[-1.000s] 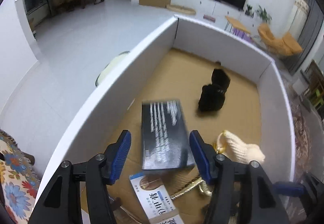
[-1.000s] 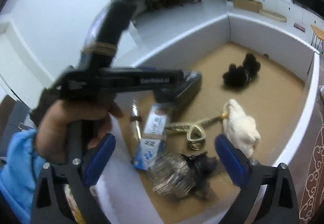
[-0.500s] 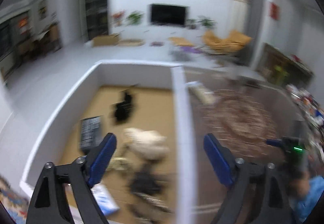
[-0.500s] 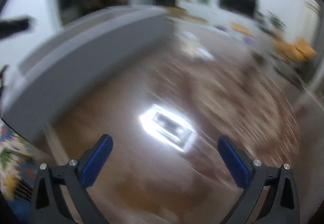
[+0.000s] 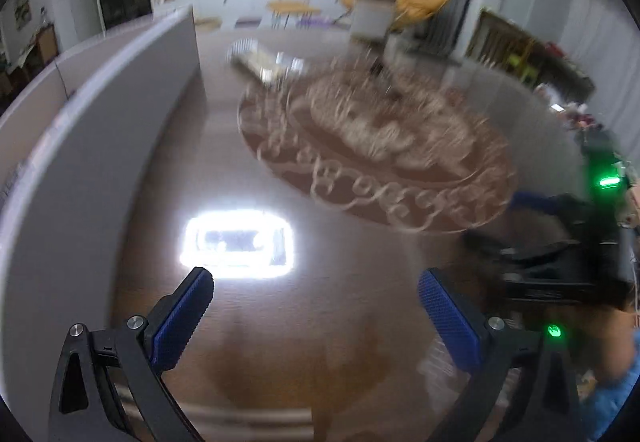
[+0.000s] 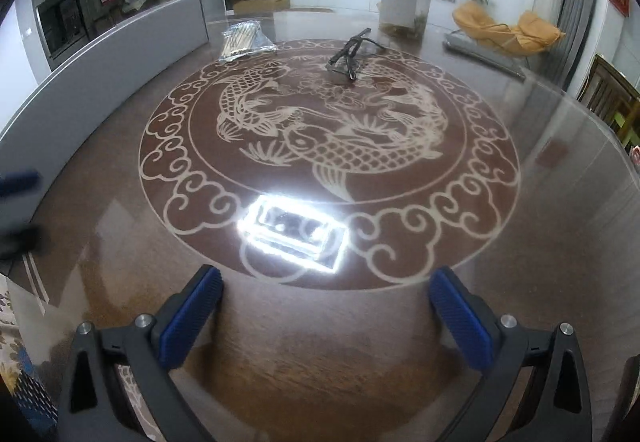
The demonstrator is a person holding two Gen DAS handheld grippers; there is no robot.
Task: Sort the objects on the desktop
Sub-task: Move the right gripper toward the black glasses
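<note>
On the glossy brown worktop [image 6: 120, 210] two loose things wait at the far side. A clear packet of thin sticks [image 6: 245, 39] lies flat near the end of the grey box wall [image 6: 100, 74], its long axis running away from the camera and slightly left. To its right a black clip-like object [image 6: 347, 57] rests on the upper edge of the round fish design [image 6: 328, 146], its long part slanting up toward the right; what it is exactly cannot be made out.

Both things lie well ahead of the right gripper [image 6: 326, 306], far beyond its fingertips, the packet left of its centre line and the black object roughly on it. The right gripper's jaws stand wide apart with only bare worktop between them, beside a bright reflected lamp glare [image 6: 292, 232].

The left gripper [image 5: 316, 306] is opening, its blue pads spread and nothing between them. In its view everything is smeared by motion: the packet [image 5: 264, 62] shows only as a pale blur past the box wall's end [image 5: 100, 130], and the black object is a faint dark streak. At the right edge the other gripper's dark body with green lights [image 5: 576, 262] and a blue sleeve [image 5: 616, 394] are partly cut off.

A clear tank [image 6: 406, 2] stands at the worktop's far edge.
</note>
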